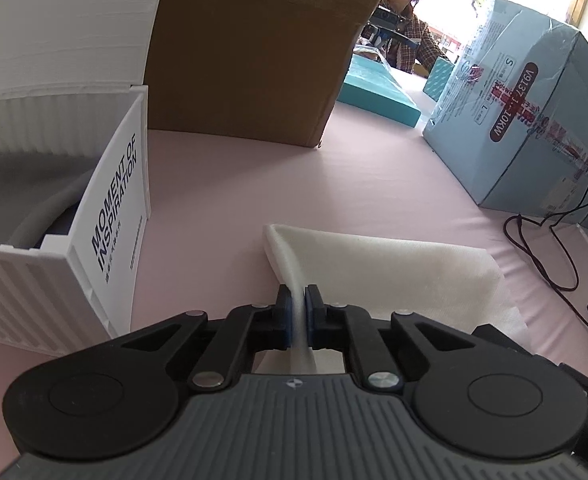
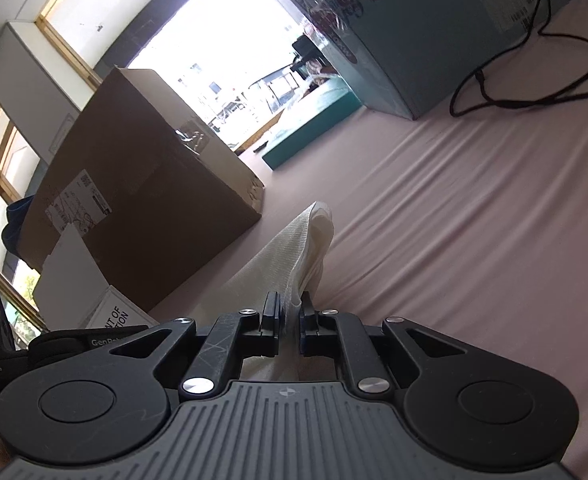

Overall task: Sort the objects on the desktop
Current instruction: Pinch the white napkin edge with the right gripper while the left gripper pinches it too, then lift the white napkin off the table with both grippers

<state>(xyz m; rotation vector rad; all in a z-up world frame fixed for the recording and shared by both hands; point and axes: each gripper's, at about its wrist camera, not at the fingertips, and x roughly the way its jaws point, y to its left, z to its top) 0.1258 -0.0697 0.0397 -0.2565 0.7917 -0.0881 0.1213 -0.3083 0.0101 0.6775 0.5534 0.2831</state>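
Observation:
A white cloth (image 1: 378, 268) is folded over and held above the pink tabletop (image 1: 254, 184). My left gripper (image 1: 299, 294) is shut on one edge of it, the fabric pinched between the blue pads. In the right wrist view the same white cloth (image 2: 294, 256) hangs forward from my right gripper (image 2: 290, 304), which is shut on another edge. A white slatted storage box (image 1: 106, 216) printed "MOMENT OF INSPIRATION" stands open to the left of the left gripper, with something grey and dark inside.
A big brown cardboard box (image 1: 254, 48) stands behind the white box. A light blue carton (image 1: 534, 120) sits at the right with black cables (image 1: 550, 240) trailing beside it. A teal flat box (image 1: 378, 88) lies farther back. A person (image 1: 406, 20) sits across the table.

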